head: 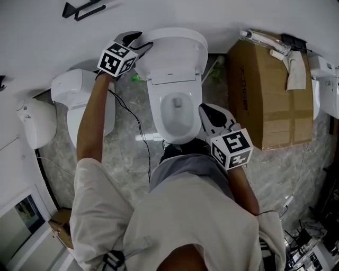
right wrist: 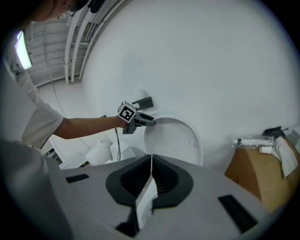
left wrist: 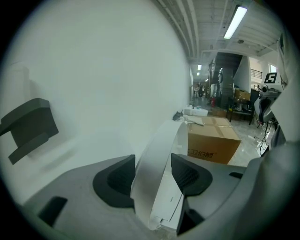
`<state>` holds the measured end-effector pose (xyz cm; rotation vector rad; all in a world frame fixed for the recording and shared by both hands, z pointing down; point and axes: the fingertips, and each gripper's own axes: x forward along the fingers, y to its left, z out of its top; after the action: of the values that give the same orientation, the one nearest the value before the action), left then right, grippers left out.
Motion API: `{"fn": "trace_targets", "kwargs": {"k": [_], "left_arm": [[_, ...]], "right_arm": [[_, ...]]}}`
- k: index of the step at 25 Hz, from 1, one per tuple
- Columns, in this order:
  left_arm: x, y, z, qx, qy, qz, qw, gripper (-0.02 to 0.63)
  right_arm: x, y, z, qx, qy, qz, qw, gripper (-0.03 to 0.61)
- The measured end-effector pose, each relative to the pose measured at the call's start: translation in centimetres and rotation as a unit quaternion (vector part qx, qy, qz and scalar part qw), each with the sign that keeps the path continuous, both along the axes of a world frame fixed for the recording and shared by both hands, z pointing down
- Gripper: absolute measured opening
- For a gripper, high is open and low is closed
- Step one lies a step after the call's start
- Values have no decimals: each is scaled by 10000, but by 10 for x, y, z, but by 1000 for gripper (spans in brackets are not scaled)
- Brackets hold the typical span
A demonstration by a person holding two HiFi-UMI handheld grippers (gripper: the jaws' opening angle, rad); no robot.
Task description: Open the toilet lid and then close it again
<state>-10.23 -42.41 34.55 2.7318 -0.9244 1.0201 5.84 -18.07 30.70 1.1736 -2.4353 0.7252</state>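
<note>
The white toilet's lid (head: 172, 53) stands raised against the wall above the open bowl (head: 177, 114). My left gripper (head: 143, 42) is at the lid's upper left edge. In the left gripper view that lid edge (left wrist: 159, 159) runs between the jaws of the left gripper (left wrist: 152, 173), which stand open around it. My right gripper (head: 204, 114) is at the bowl's right rim. In the right gripper view the right gripper (right wrist: 151, 176) is shut on a thin white edge of the seat (right wrist: 146, 199). Beyond it show the upright lid (right wrist: 176, 140) and the left gripper (right wrist: 140, 120).
A large cardboard box (head: 270, 95) stands right of the toilet with a tube and cloth on top. Other white fixtures (head: 79, 90) sit on the marble floor at left. A black cable (head: 135, 122) hangs from my left arm. A dark bracket (head: 82, 8) is on the wall.
</note>
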Motion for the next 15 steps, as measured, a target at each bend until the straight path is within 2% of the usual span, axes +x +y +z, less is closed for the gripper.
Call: {"fn": "trace_targets", "kwargs": {"k": [6, 15], "left_arm": [[-1, 2, -6, -169, 580, -286, 9978, 215], [0, 12, -6, -63, 575, -256, 9980, 215]], "right_arm": [[-3, 8, 1, -46, -42, -10, 10000, 12], [-10, 16, 1, -62, -37, -31, 10000, 12]]}}
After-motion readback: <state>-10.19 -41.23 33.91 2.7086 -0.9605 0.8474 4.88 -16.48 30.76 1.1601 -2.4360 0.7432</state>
